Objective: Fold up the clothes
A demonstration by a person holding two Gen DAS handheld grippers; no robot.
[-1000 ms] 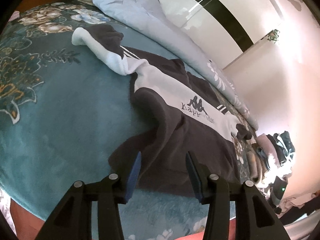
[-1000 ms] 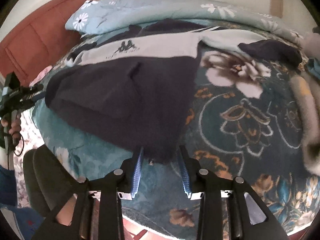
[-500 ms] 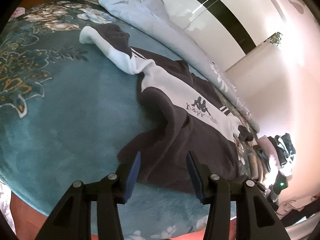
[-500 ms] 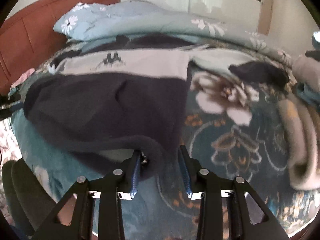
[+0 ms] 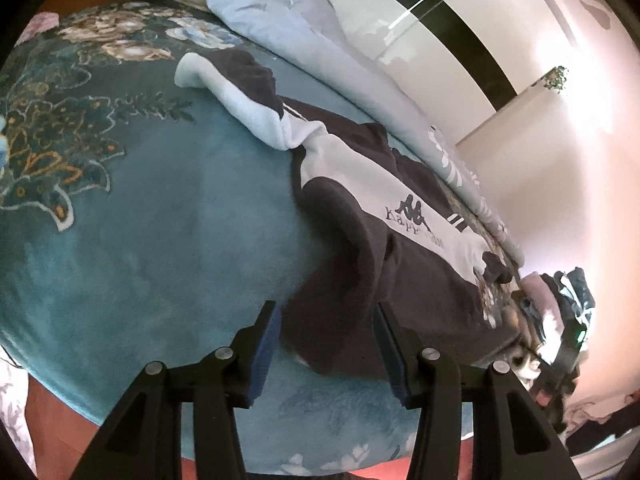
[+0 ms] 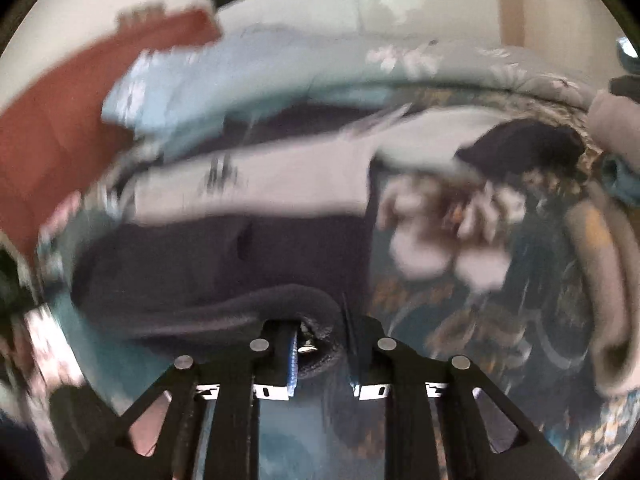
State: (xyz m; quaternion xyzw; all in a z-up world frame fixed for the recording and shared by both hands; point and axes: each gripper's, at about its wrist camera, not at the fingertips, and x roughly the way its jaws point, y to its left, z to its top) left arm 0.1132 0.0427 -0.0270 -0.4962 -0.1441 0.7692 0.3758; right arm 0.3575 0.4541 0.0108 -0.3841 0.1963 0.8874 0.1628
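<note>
Your left gripper (image 5: 326, 344) sits low in the frame, fingers apart, straddling the near corner of the dark sweatshirt (image 5: 408, 264) without clamping it. Your right gripper (image 6: 322, 344) has its fingers closed on the sweatshirt hem (image 6: 316, 320), lower centre of a blurred frame. The garment lies across the teal floral bedspread (image 5: 140, 240). Compared with half a second ago, the left gripper has advanced toward the corner, and the hem bunches higher between the right fingers.

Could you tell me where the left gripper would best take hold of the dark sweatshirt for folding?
Probably the bottom hem corner of the sweatshirt, approached from the bed's near edge: that bunched corner rises off the blanket and already sits between the left gripper's open fingers.
</note>
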